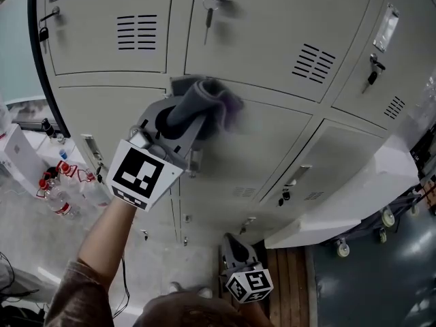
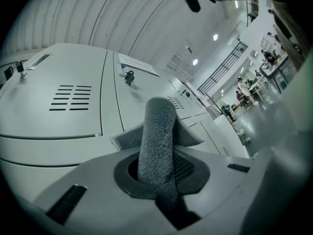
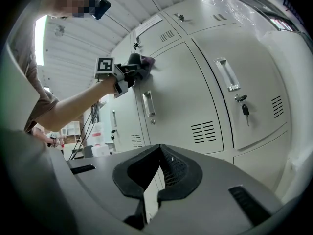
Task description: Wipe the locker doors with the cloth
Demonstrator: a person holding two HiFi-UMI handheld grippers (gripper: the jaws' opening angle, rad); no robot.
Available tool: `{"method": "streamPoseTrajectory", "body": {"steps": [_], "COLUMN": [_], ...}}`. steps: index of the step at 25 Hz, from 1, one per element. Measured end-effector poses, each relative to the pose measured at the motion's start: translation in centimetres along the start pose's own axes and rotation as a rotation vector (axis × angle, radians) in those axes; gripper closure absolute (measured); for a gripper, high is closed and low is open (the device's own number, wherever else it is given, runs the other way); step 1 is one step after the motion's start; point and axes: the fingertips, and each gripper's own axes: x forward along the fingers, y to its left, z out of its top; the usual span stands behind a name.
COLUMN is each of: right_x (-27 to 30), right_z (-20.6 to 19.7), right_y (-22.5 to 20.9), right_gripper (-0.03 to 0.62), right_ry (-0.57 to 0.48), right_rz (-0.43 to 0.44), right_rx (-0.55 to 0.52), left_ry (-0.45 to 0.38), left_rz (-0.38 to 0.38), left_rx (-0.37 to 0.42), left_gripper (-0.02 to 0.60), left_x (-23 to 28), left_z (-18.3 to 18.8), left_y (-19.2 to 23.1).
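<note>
Two grippers show, one in each hand. Nearest the person, the right gripper (image 1: 232, 242) hangs low by the bottom lockers, its fingers (image 3: 178, 170) closed tip to tip with nothing between them. Higher up, on an outstretched arm, the left gripper (image 1: 187, 118) has its fingers (image 2: 185, 168) clamped on a grey cloth (image 1: 212, 99), which stands up between them as a thick roll. The cloth's bunched end presses against the top edge of a middle-row locker door (image 1: 272, 148), just under the seam with the door above. Beyond, keys (image 1: 210, 9) hang in an upper lock, and bottles (image 1: 58, 197) sit on the floor at the left.
</note>
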Motion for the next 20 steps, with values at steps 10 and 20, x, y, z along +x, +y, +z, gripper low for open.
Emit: {"method": "streamPoseTrajectory", "body": {"steps": [10,20], "right_x": [0.4,0.1], "right_z": [-0.3,-0.8], "right_y": [-0.1,-0.3], "right_gripper": [0.595,0.595], "right_ry": [0.007,0.016], "right_rz": [0.005,0.002], "right_rx": [0.003,0.003], "left_ry": [0.083,0.107], "left_rz": [-0.056,-0.008], "left_rx": [-0.017,-0.157], "left_gripper": [0.538,0.538], "left_x": [-0.8,-2.7], "left_z": [-5.2,-10.5], "left_y": [-3.1,-5.0]}}
